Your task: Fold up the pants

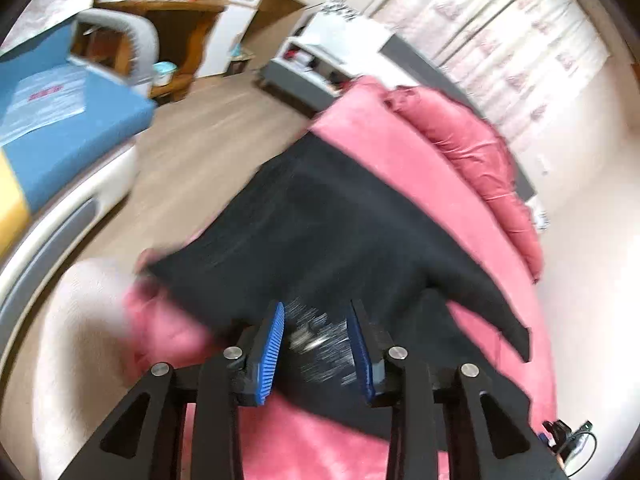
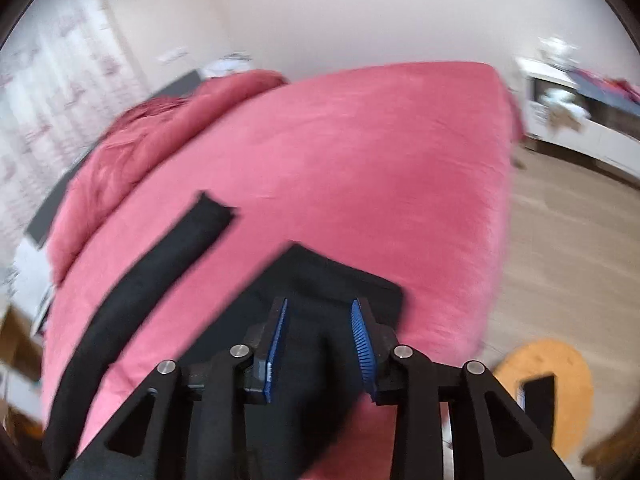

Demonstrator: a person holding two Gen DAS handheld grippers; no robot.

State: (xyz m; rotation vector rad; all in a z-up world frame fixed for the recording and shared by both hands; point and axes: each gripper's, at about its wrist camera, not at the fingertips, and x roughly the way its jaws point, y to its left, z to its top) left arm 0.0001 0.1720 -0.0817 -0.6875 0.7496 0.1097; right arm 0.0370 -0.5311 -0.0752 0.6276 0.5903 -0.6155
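black pants (image 1: 320,232) lay on the pink bed (image 2: 360,152), bare cover beyond their edges. left gripper (image 1: 316,320) and right gripper (image 2: 320,316) stood parted above the cloth, gripping nothing.

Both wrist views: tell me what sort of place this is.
Most likely a bedroom: black pants lie on a bed with a pink cover, a bunched quilt at one edge, and a wooden desk beyond.

Matt black cloth pants (image 1: 320,232) lie on a soft, fuzzy pink blanket (image 2: 360,160).
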